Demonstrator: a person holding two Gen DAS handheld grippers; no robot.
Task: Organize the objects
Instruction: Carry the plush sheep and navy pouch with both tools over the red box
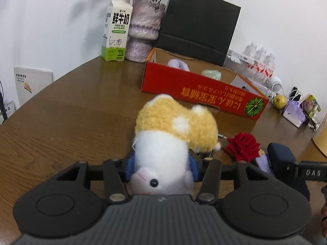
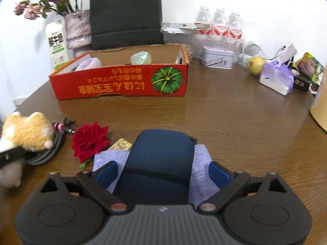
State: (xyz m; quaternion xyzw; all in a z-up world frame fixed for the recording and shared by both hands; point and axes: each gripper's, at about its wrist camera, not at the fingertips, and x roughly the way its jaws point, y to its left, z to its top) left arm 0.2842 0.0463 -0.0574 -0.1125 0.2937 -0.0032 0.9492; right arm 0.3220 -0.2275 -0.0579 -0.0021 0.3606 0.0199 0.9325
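On a wood-grain desk (image 2: 235, 118), the left hand-held gripper (image 1: 161, 169) clamps a fluffy orange-and-white plush toy (image 1: 169, 134), while the right hand-held gripper's (image 2: 162, 173) blue pads stand wide around a rounded navy case (image 2: 159, 159) on lilac cloth (image 2: 201, 163), before a red cardboard box (image 2: 122, 85).

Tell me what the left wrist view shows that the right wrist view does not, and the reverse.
Left wrist only: the plush toy's white face between the left gripper pads, and a booklet beyond the table edge. Right wrist only: a metal tin and the dark blue case between the right gripper's open jaws. Both: red box, rose, milk carton.
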